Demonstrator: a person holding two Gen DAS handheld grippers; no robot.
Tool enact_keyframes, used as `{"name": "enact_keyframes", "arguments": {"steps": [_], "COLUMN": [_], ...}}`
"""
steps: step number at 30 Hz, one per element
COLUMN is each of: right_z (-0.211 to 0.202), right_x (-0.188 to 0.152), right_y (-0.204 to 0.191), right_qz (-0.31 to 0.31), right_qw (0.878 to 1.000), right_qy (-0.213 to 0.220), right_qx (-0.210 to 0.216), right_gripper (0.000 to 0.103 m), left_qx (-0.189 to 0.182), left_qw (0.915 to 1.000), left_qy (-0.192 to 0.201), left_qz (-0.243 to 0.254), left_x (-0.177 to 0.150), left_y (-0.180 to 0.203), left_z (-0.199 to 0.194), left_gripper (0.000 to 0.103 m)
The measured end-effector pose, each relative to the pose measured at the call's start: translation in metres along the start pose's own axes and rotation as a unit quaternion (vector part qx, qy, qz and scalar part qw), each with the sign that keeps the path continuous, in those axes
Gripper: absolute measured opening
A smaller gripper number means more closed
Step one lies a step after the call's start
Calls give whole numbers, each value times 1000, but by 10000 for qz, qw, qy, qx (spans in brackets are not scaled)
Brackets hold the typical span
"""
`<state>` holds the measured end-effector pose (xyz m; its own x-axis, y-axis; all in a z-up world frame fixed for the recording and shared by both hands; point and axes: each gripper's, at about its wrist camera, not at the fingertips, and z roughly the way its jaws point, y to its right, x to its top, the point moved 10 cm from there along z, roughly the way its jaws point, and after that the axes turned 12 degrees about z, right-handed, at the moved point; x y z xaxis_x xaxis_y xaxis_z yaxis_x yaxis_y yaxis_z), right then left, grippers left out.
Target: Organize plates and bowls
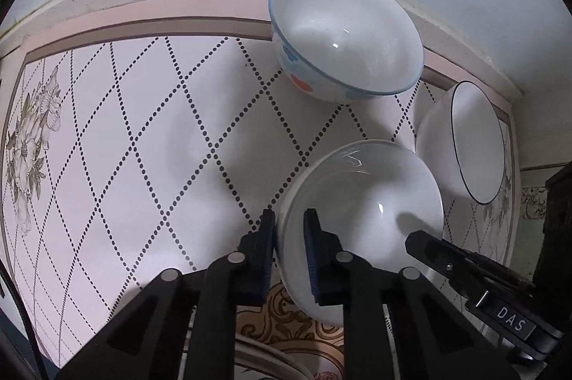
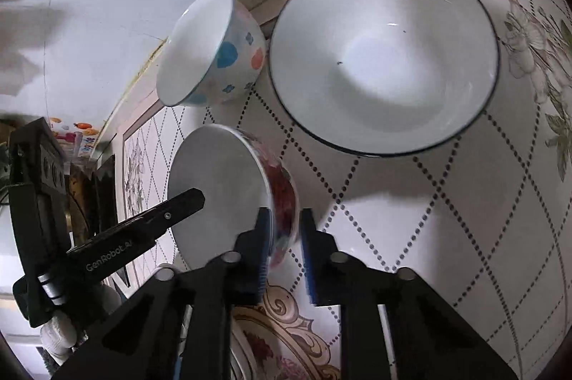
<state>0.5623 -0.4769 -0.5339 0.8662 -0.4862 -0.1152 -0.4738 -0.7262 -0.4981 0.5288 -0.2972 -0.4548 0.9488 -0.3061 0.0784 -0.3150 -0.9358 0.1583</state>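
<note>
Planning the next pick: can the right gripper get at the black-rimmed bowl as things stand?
Probably not yet. The right gripper is shut on the rim of the floral bowl, as is the left gripper. Once freed, the way looks clear: the black-rimmed bowl sits just beyond, nothing between.

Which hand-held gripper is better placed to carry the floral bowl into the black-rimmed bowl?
Right, likely: the right hand-held gripper pinches the floral bowl on the rim side nearest the black-rimmed bowl.
</note>
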Motion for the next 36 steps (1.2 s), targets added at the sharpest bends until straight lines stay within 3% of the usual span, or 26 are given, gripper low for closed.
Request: {"name": "enact_keyframes", "arguments": {"steps": [7, 17, 26, 36], "right_z": [-10, -72, -117, -110], "right_x": [-5, -38, -88, -130], "right_y": [-3, 28, 80, 132], "right_qz": [-233, -391, -322, 105], "right_qw": [9995, 9985, 9983, 9992], "right_qy": [118, 309, 373, 170], "right_qx": [-158, -244, -314, -344], "right_gripper": [15, 15, 15, 15], "left_qx": [119, -207, -340, -219], "left_qw": [9995, 9980, 9947, 9915], "left_qy": [169, 338, 189, -205], "left_qz": [227, 501, 947, 1267], "left_x": [-8, -53, -107, -145], "left_y": [14, 68, 116, 142], "left_z": [-11, -43, -40, -9], "left_gripper": [14, 14, 14, 14]}}
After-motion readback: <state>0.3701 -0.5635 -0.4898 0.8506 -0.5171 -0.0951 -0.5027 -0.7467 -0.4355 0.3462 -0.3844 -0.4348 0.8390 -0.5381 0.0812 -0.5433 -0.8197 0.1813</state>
